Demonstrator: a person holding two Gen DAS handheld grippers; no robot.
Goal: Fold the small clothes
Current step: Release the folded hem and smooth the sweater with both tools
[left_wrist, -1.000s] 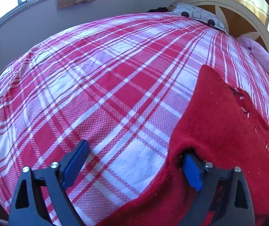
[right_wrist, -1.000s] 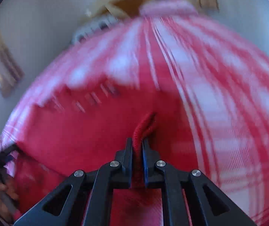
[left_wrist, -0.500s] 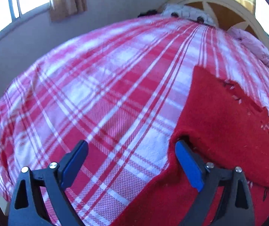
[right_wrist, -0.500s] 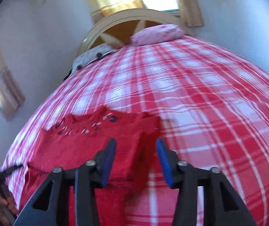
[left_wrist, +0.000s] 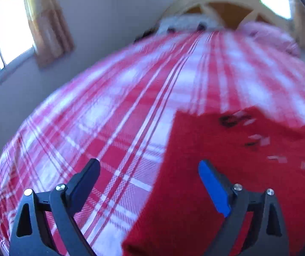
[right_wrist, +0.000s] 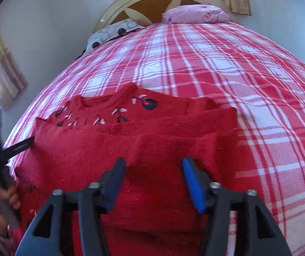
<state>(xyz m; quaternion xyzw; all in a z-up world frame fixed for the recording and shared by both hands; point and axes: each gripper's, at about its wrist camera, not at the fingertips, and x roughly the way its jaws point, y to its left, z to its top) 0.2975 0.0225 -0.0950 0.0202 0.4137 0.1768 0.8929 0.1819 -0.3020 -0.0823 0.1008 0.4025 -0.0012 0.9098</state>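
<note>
Red knit sweater (right_wrist: 152, 140) lying part-folded on plaid bedspread (right_wrist: 227, 68), near foot end, embroidered neckline toward headboard. Left gripper (left_wrist: 149, 176) spread wide, empty, straddling sweater's left edge. Right gripper (right_wrist: 153, 180) spread, empty, above folded lower panel. Risks: loose top layer springing back or sliding; one-layer pinch dragging fold askew; bedspread caught with knit.

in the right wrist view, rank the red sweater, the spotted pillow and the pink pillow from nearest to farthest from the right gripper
1. Red sweater, directly under the right gripper.
2. Spotted pillow, far left by the headboard.
3. Pink pillow, at the headboard, slightly farther.
</note>
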